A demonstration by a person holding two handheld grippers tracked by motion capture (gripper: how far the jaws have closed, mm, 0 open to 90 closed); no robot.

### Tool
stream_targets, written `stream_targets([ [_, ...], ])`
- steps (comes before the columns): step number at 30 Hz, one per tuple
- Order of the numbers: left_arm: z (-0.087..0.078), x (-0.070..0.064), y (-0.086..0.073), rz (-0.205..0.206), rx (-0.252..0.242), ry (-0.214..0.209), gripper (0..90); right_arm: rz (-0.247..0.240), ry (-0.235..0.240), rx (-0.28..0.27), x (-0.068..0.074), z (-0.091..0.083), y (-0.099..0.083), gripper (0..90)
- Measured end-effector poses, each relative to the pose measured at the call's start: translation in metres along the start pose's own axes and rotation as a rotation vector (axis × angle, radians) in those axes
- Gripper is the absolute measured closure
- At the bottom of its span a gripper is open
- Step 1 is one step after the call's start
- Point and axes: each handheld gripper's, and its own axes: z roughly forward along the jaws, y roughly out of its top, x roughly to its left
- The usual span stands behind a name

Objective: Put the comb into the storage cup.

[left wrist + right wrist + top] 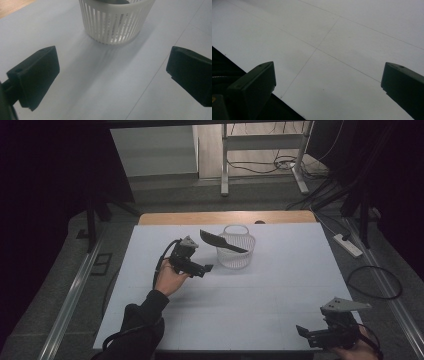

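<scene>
A white slatted basket (235, 247) stands on the white table (260, 300) toward the back centre. A dark flat utensil (223, 241) lies tilted across its rim, one end sticking out to the left. My left gripper (205, 268) hovers just left of the basket, open and empty. In the left gripper view the basket (115, 22) stands ahead between the spread jaws of the left gripper (112, 77). My right gripper (306, 334) is at the front right corner of the table, open, nothing between its jaws. In the right gripper view the right gripper (328, 90) looks onto bare table.
A wooden strip (227, 217) runs along the table's far edge. Beyond it are a white frame (262, 150) and cables on the floor. A power strip (348, 245) lies on the floor at the right. The table's front edge (262, 90) is near the right gripper.
</scene>
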Motion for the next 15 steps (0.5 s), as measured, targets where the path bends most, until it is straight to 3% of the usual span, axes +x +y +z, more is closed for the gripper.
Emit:
stream_targets([
  [15, -0.02, -0.005, -0.013, -0.013, -0.021, -0.005, 0.0, 0.002, -0.01, -0.009, 0.0, -0.001, 0.0, 0.0],
])
